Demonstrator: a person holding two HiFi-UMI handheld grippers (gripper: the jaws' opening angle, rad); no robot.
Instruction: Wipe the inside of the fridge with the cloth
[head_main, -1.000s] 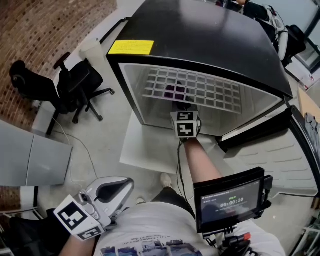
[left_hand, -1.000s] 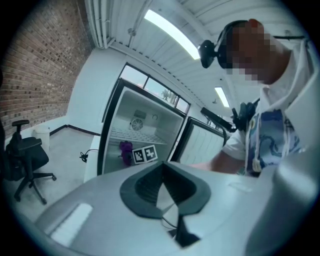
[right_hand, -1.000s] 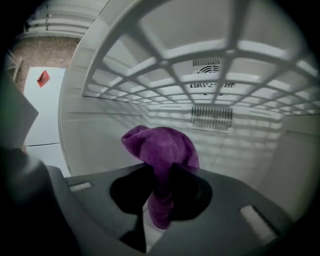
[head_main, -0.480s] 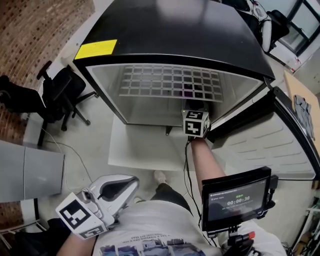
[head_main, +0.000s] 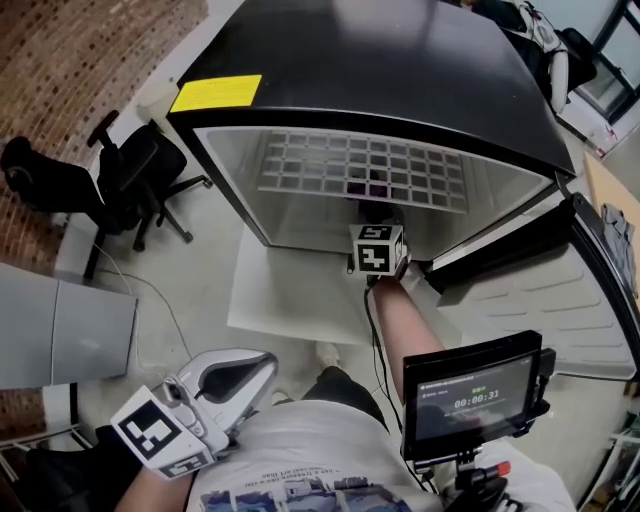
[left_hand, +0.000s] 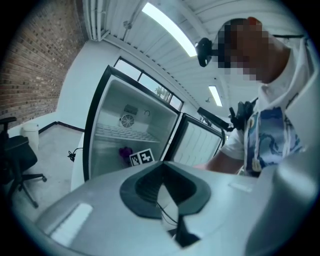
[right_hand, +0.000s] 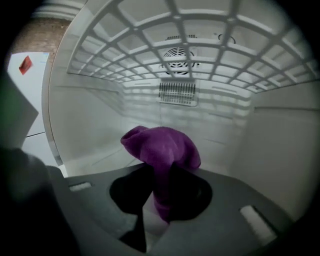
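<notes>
The black fridge (head_main: 400, 60) stands open, its door (head_main: 540, 300) swung to the right. My right gripper (head_main: 374, 222) reaches in under the wire shelf (head_main: 330, 165), and its marker cube sits at the front opening. It is shut on a purple cloth (right_hand: 162, 147), which bunches up above the jaws inside the white interior. Through the shelf the cloth (head_main: 362, 186) shows as a dark purple patch. My left gripper (head_main: 262, 368) hangs low by the person's hip, away from the fridge, shut and holding nothing. From the left gripper view the fridge (left_hand: 125, 135) and the cloth (left_hand: 124, 151) are seen at a distance.
A fan (right_hand: 176, 52) and a vent grille (right_hand: 176, 93) are on the fridge's back wall. A black office chair (head_main: 120, 170) stands left of the fridge, by a brick wall. A white floor panel (head_main: 290, 290) lies before the fridge. A screen (head_main: 470, 395) hangs at the person's front.
The right gripper with the cloth swept to the right inside the fridge, then came back a little to the left. The left gripper has stayed by the hip.
</notes>
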